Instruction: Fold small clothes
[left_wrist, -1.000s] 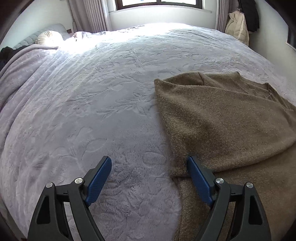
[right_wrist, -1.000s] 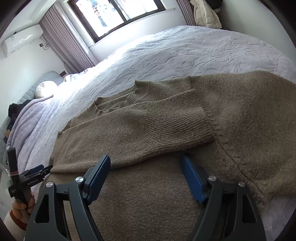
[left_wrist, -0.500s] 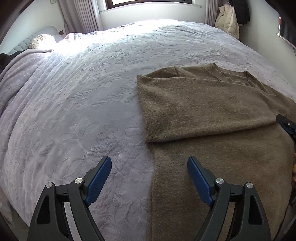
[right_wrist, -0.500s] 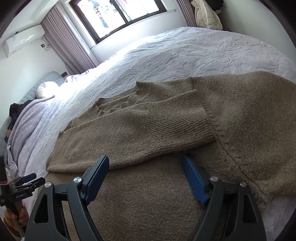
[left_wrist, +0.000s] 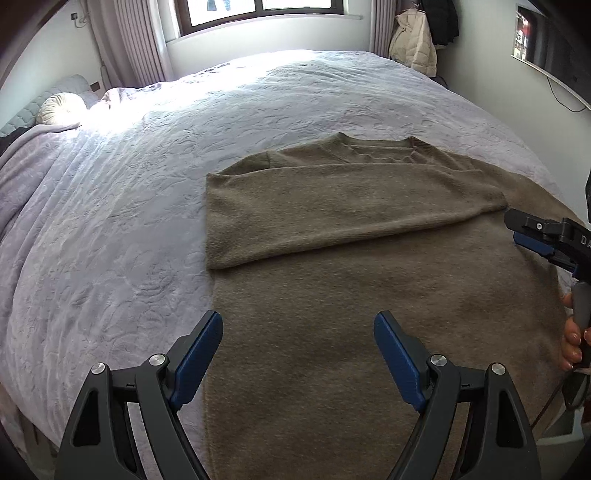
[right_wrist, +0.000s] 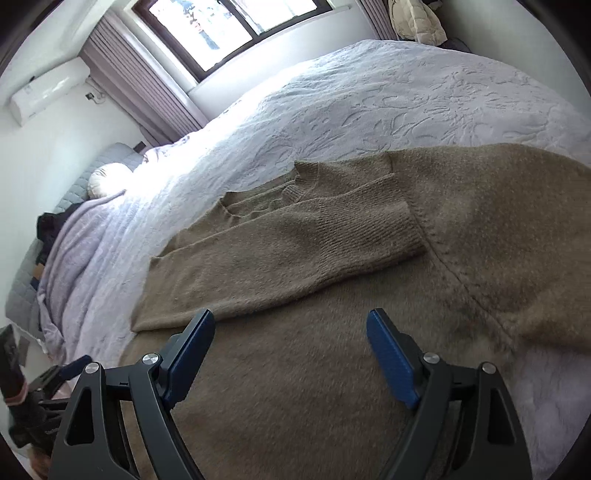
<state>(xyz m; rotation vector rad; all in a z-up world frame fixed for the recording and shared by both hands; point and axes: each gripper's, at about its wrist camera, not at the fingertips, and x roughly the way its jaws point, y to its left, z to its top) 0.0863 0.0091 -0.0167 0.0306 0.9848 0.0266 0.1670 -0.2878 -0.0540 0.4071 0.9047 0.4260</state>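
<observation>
One brown knit sweater (right_wrist: 332, 369) flat on bed (right_wrist: 369, 99), sleeve (right_wrist: 295, 251) folded across.

Left gripper (left_wrist: 298, 354): I read the jaws as spread wide, blue pads (left_wrist: 199, 356) facing each other across an empty gap, nothing pinched between them. Right gripper (right_wrist: 290, 349): same posture, jaws wide apart, both black finger arms level and symmetric in its own view. From the left wrist view, the right gripper (left_wrist: 543, 240) enters ahead and to the right of the left claw, seen side-on, with the person's right hand (left_wrist: 571, 341) wrapped round its handle below. From the right wrist view, the left gripper (right_wrist: 55, 376) sits low and to the left of the right claw; its jaw gap is too small for me to judge there.
</observation>
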